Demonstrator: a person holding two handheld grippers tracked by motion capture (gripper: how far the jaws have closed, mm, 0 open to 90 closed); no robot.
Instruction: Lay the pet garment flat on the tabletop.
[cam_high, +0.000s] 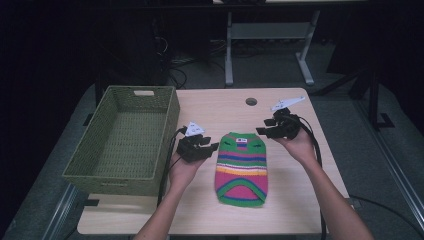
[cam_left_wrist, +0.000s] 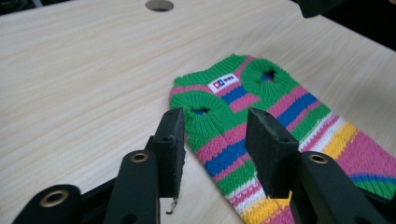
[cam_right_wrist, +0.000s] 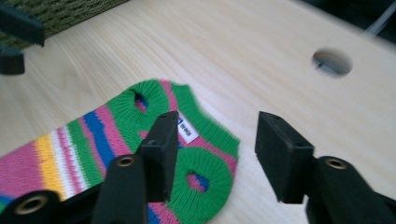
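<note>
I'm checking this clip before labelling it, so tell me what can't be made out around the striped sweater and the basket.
- Sweater label: print too small in the left gripper view, partly behind a jaw in the right gripper view.
- Sweater hem: cut off by the frame edge in both gripper views.
- Basket near inner wall: hidden by its own rim in the high view.

A striped sweater (cam_high: 241, 169) lies flat on the table (cam_high: 290, 210), between the left gripper (cam_high: 212, 148) and right gripper (cam_high: 262, 130), both just beside its top corners. A green basket (cam_high: 97, 165) sits at the left
</note>
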